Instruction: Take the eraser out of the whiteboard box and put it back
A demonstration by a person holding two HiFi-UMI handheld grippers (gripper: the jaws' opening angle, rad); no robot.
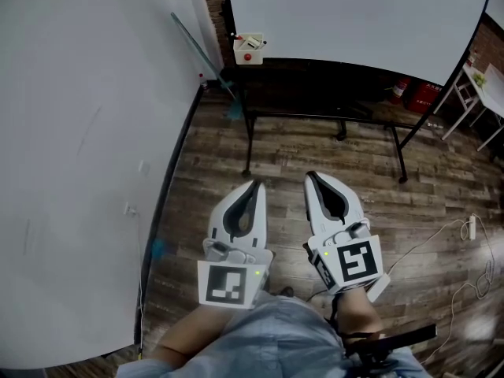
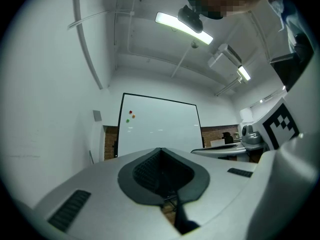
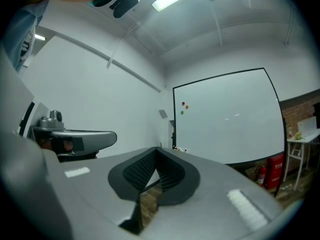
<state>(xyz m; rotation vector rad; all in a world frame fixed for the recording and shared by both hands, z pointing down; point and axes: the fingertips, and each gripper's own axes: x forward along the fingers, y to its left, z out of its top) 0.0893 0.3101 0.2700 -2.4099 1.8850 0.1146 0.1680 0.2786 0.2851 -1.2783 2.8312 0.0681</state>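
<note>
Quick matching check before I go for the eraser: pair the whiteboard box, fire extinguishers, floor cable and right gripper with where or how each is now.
Things:
1. whiteboard box
2. fire extinguishers
3. white cable
4. right gripper

Places or states:
A. jaws together, nothing between them
B. at the lower left corner of the whiteboard
C. loose on the wooden floor, far right
D. red, under the board's right end

Pairs: 1-B, 2-D, 3-C, 4-A
</note>
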